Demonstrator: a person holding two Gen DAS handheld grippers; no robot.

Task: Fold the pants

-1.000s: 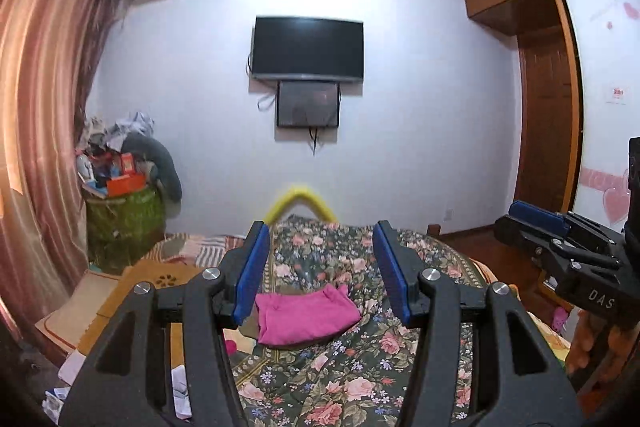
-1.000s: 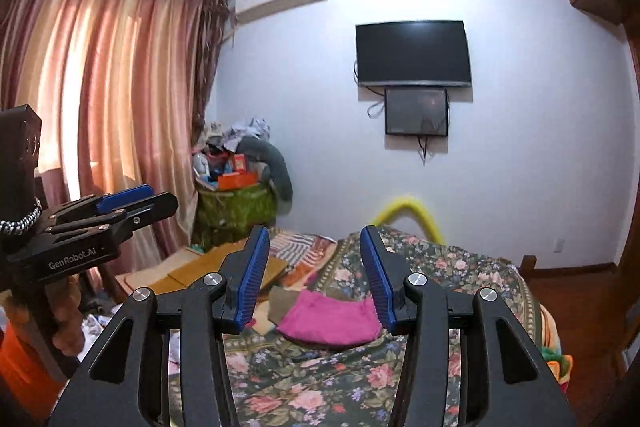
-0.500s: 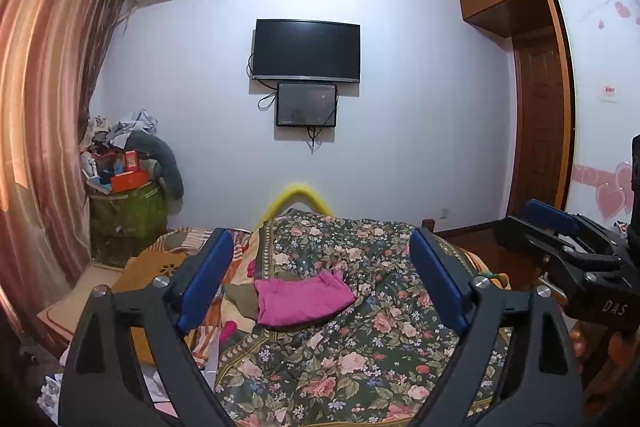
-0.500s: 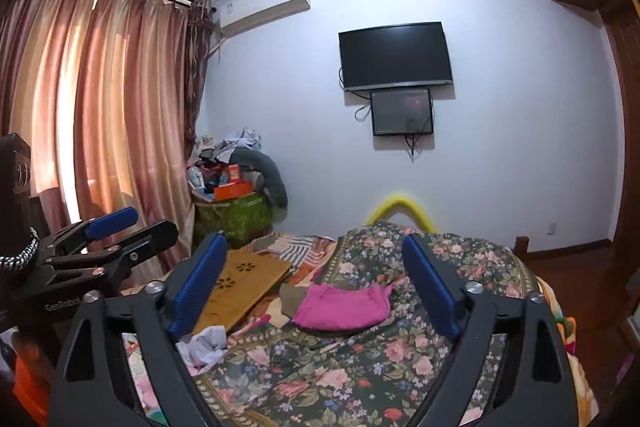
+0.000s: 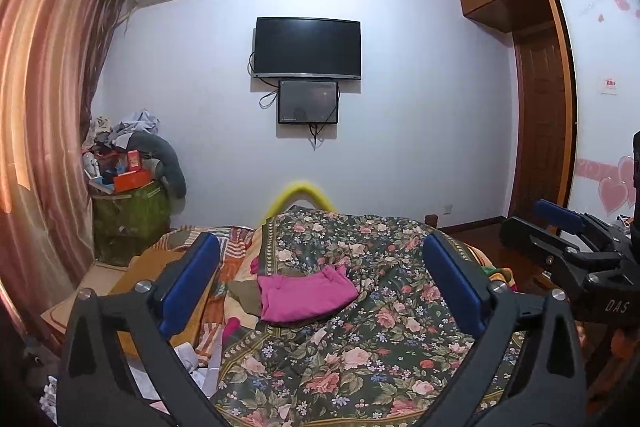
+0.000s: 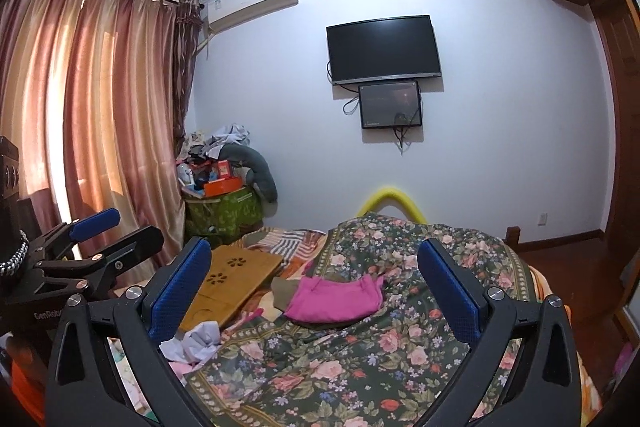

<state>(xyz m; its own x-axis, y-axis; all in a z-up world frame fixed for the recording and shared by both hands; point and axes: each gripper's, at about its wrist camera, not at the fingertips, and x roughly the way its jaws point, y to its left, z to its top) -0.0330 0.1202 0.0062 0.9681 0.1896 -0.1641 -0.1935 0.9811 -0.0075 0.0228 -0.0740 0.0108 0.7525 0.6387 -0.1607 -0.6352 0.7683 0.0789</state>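
Folded pink pants (image 5: 304,297) lie on the floral bedspread (image 5: 360,347), on top of an olive-brown cloth (image 5: 244,293). They also show in the right wrist view (image 6: 336,299). My left gripper (image 5: 320,283) is open and empty, held above the near part of the bed, well short of the pants. My right gripper (image 6: 316,285) is open and empty too, at about the same distance. Each gripper shows at the edge of the other's view: the right one (image 5: 568,239), the left one (image 6: 96,243).
A wooden lap tray (image 6: 232,283) and crumpled white and pink cloths (image 6: 200,343) lie on the bed's left side. A green basket piled with clutter (image 5: 128,195) stands in the far left corner by the curtains (image 6: 92,131). A TV (image 5: 308,47) hangs on the far wall.
Both grippers have opened wide from a narrower gap. Both views have tilted up and pulled back a little, so the pants sit lower and farther in the frame.
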